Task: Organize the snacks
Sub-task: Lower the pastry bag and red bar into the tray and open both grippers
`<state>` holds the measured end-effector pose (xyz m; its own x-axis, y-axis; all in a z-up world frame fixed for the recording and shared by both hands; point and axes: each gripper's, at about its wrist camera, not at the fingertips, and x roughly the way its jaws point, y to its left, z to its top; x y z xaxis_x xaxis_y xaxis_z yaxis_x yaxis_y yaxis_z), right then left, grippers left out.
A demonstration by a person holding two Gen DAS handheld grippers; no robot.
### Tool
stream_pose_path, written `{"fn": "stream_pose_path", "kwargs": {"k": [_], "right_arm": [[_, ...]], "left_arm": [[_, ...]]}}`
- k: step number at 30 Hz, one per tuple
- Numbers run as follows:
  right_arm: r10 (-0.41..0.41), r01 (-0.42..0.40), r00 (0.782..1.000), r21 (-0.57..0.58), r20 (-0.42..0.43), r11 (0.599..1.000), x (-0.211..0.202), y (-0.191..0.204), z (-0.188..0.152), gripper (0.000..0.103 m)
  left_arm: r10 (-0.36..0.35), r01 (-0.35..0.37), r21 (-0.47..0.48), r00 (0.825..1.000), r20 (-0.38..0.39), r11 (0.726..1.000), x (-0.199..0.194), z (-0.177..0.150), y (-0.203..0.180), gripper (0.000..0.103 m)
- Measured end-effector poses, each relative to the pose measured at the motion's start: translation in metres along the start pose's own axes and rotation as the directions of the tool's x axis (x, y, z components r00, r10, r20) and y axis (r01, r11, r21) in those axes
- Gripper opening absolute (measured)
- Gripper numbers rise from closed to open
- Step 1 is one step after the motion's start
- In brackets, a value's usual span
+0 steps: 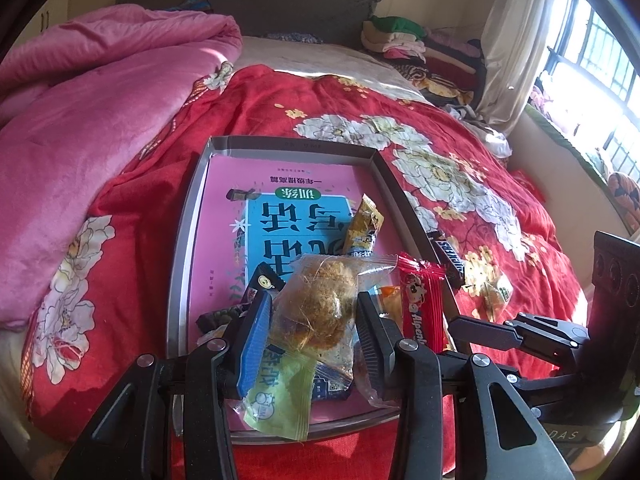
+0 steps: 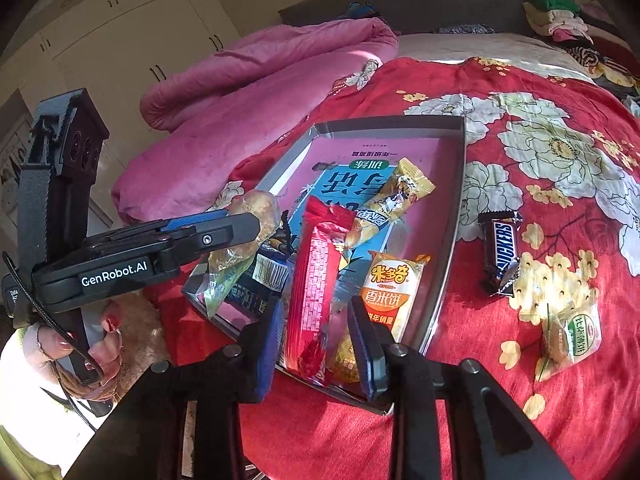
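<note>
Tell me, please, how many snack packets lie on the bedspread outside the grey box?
2. A Snickers bar lies on the red bedspread just right of the grey box. A green-labelled packet lies further right, nearer the camera. Others may be hidden beyond these views.

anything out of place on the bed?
Yes: the Snickers bar and a green-labelled packet lie on the red quilt, outside the tray that holds the other snacks.

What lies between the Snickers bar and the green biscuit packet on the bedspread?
Nothing: in the right wrist view only bare floral bedspread separates the Snickers bar from the green packet.
</note>
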<state>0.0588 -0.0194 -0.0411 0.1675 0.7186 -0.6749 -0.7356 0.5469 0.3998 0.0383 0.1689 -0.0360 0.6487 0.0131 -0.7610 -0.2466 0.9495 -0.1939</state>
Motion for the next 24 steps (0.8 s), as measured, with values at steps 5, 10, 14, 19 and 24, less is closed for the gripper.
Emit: {"fn": "stream_pose_path", "kwargs": {"k": [5, 10, 14, 19, 24], "right_arm": [[-0.018, 0.017, 0.999, 0.025, 0.028, 1.0, -0.01, -0.009, 0.001, 0.045], [-0.056, 0.053, 0.996, 0.047, 0.067, 0.997, -0.025, -0.021, 0.003, 0.05], [-0.095, 0.09, 0.991, 0.058, 0.091, 0.994, -0.038, -0.032, 0.002, 0.051], [-0.145, 0.137, 0.983, 0.075, 0.114, 0.988, -0.053, -0.048, 0.001, 0.054], [-0.206, 0.198, 0.97, 0.075, 0.129, 0.977, -0.065, -0.062, -0.001, 0.056]], "left_arm": [[-0.005, 0.005, -0.001, 1.0, -0.007, 1.0, 0.001, 0.0, -0.001, 0.046], [0.003, -0.003, 0.002, 1.0, -0.011, 1.0, 0.003, 0.0, -0.002, 0.055], [0.007, -0.007, 0.007, 1.0, -0.009, 1.0, 0.002, 0.001, -0.004, 0.056], [0.004, -0.004, 0.012, 1.0, 0.018, 1.0, -0.005, 0.004, -0.009, 0.062], [-0.006, 0.006, 0.01, 0.999, 0.032, 1.0, -0.012, 0.008, -0.016, 0.063]]}}
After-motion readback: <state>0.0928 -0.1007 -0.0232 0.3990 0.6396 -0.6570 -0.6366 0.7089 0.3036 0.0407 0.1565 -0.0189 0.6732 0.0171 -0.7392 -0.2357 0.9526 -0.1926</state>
